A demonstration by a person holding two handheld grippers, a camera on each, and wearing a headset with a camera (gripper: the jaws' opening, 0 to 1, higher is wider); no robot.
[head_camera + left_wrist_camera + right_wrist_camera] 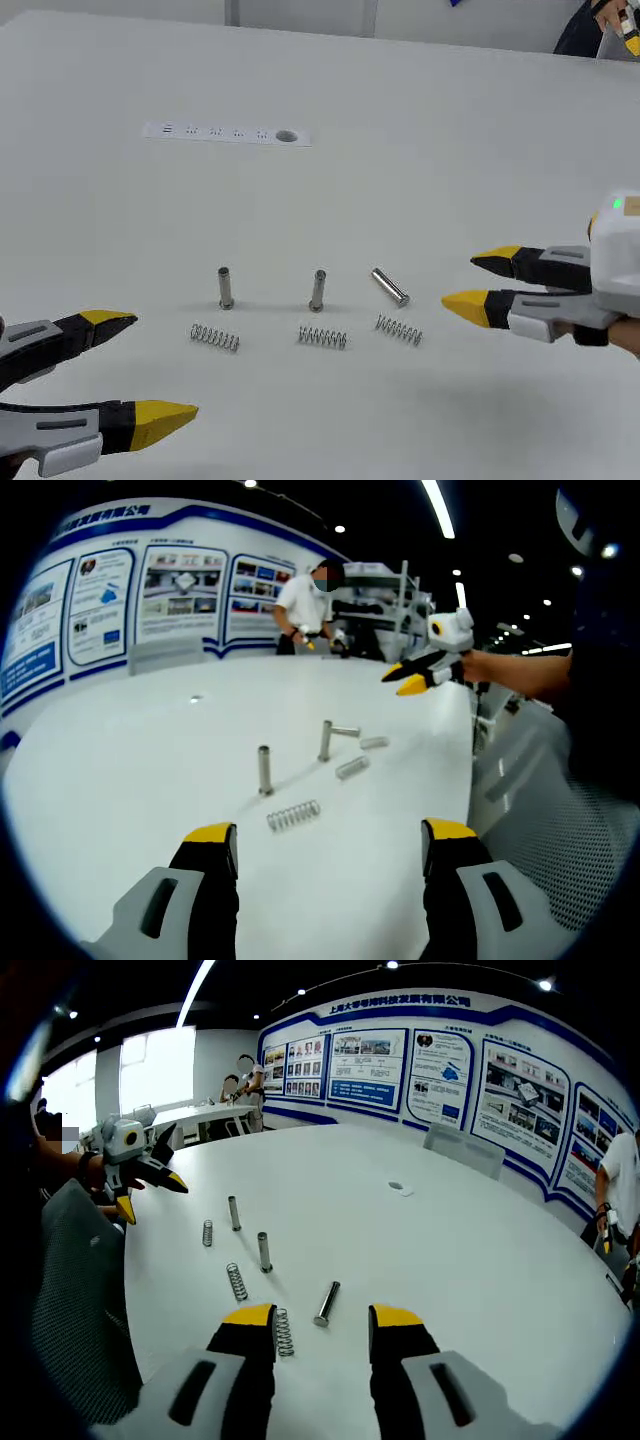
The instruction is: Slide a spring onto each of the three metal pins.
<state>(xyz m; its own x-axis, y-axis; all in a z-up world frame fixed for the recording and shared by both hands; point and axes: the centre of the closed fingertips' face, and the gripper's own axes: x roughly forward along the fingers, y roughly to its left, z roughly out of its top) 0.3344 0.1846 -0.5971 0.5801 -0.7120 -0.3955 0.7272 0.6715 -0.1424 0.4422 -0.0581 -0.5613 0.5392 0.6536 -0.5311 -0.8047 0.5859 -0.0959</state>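
"What was the place like?"

"A broad white table (420, 150) in a hall, with blue-and-white posters (440, 1065) along the wall. A person in a white shirt (305, 605) stood beyond the far edge."

"And the grippers?"

"The left gripper (163, 365) hung above the table on the near-edge side. Its jaws were spread wide and nothing was between them. The right gripper (458, 280) hovered further right with its jaws parted less far. It was empty too, and its tips pointed in toward the pins."

"Where were the pins?"

"They lay in a row between the two grippers, well apart from both. The left pin (226, 288) and the middle pin (318, 291) stood upright. The right pin (390, 287) lay on its side, closest to the right gripper."

"The springs?"

"All three were loose on the table, none on a pin. They made a second row on the near-edge side of the pins. The left spring (215, 337), the middle spring (322, 338) and the right spring (398, 329) each lay near its own pin without touching it."

"Anything else?"

"A flat white strip (226, 133) with small dark marks and a round hole lay well beyond the pins, toward the far edge."
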